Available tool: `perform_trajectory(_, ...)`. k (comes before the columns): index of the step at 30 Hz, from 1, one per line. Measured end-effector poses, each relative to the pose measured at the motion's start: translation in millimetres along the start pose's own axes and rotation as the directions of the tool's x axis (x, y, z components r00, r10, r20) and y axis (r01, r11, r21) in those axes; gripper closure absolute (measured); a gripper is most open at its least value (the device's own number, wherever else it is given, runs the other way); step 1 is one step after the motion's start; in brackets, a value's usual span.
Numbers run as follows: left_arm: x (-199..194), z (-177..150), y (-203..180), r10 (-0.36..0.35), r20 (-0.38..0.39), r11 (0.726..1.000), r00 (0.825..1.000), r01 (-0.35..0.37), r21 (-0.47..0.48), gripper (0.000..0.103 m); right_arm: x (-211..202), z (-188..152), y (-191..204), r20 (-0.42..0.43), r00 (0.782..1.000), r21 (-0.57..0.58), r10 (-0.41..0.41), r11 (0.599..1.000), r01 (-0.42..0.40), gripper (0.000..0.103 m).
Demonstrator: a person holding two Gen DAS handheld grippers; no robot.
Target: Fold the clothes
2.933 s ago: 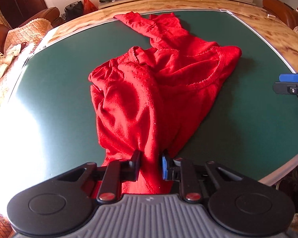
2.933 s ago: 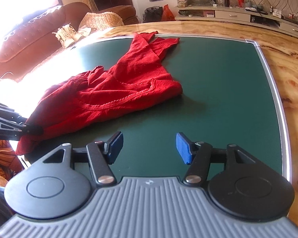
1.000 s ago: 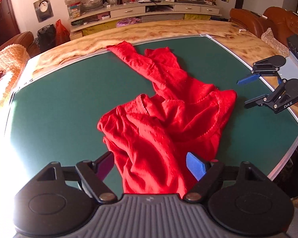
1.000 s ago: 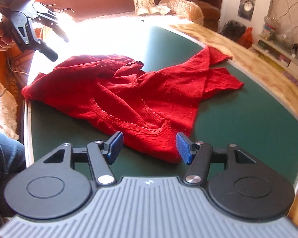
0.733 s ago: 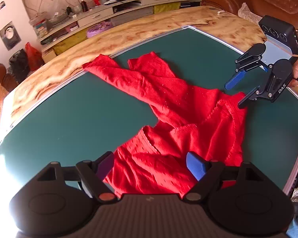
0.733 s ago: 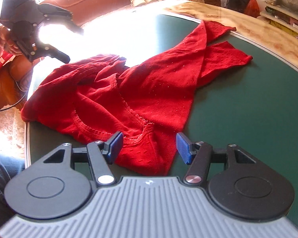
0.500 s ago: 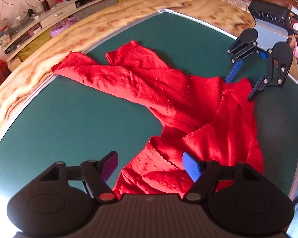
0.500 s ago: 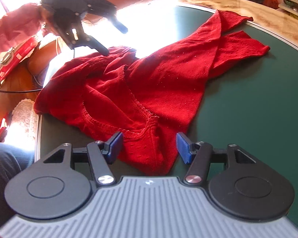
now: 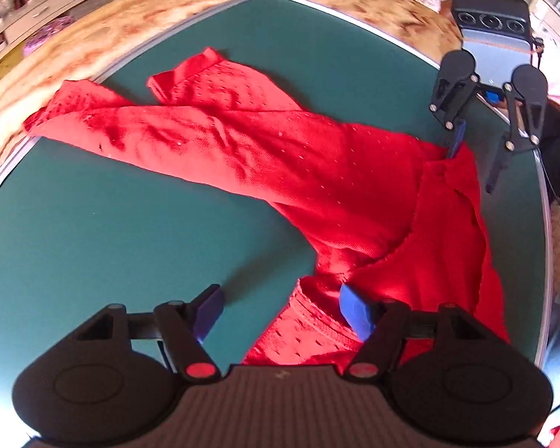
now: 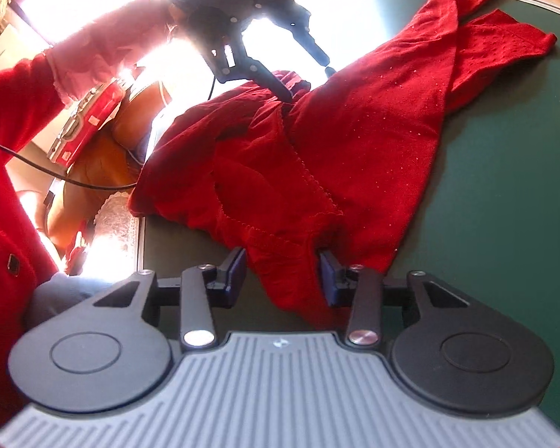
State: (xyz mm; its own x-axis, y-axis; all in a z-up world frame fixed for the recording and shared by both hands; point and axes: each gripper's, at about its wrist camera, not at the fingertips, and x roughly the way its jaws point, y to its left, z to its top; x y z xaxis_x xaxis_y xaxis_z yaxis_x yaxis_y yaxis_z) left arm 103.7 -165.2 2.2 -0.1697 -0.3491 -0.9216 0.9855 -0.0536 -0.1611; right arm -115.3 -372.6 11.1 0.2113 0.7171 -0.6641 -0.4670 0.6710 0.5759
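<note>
A red knit garment [image 9: 317, 171] lies crumpled on the green table top [image 9: 93, 231], its sleeves reaching the far rim. My left gripper [image 9: 282, 313] points steeply down over the near bunched edge. Its jaws are closing, cloth lies by the right finger [image 9: 354, 313], and the left finger is over bare table. My right gripper [image 10: 282, 276] is low at the garment [image 10: 354, 142] corner by the neckline seam. Its jaws are closing with a fold of cloth between the pads, not pinched. Each gripper shows in the other view: the right gripper [image 9: 472, 168], the left gripper [image 10: 308, 82].
A wood-grain border [image 9: 168, 11] and a silver rim [image 9: 543, 224] ring the green top. The garment hangs near the table edge on the person's side. A red sleeve [image 10: 11, 119], a red case [image 10: 86, 119] and a black cable [image 10: 56, 175] are beside the table.
Both grippers have come down onto the garment. The left one swung over its near bunched edge and tipped downward. The right jaws have narrowed around the corner fold.
</note>
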Motion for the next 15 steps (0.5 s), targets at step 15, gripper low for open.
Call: perform_trajectory(15,-15,-22,-10,-0.099,-0.013,0.995,0.995,0.099,0.026,0.053,1,-33,9,0.097,0.992,0.072,-0.075,0.995,0.068,0.094)
